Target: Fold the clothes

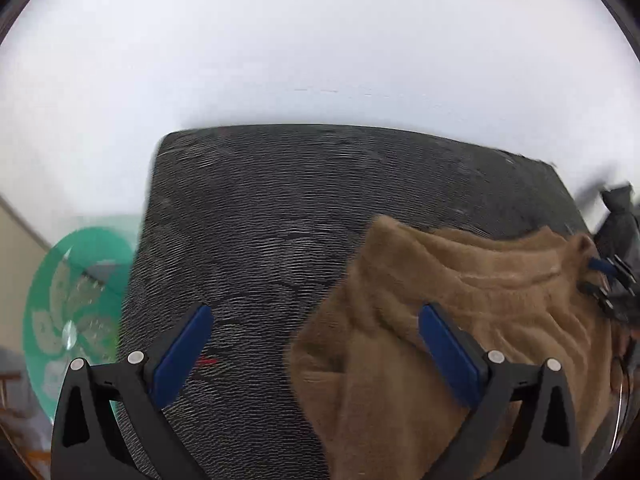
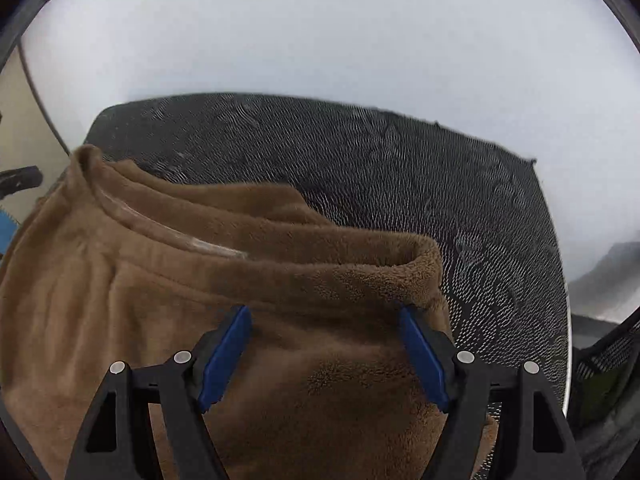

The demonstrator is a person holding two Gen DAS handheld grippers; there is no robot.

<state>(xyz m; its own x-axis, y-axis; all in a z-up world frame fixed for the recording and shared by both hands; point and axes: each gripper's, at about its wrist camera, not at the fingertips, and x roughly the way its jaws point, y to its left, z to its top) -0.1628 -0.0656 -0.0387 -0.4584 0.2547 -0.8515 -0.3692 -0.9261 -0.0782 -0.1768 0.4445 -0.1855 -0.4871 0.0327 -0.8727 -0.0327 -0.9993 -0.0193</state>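
Observation:
A brown fleece garment (image 1: 460,280) lies bunched on a dark woven mat (image 1: 260,220). In the left wrist view it fills the lower right. My left gripper (image 1: 316,316) hangs open above the mat, its right blue pad (image 1: 448,352) over the garment's left edge, its left pad over bare mat. In the right wrist view the same garment (image 2: 160,280) spreads across the lower left, with a rolled hem (image 2: 420,260) at its right end. My right gripper (image 2: 326,318) stands open over that fleece, nothing pinched between its pads. The right gripper (image 1: 612,280) also shows at the left view's right edge.
The mat (image 2: 440,180) lies on a white table (image 1: 320,60). A green fan (image 1: 76,320) stands beyond the table's left edge. A black mesh basket (image 2: 608,352) sits at the right. A dark object (image 2: 20,178) pokes in from the left.

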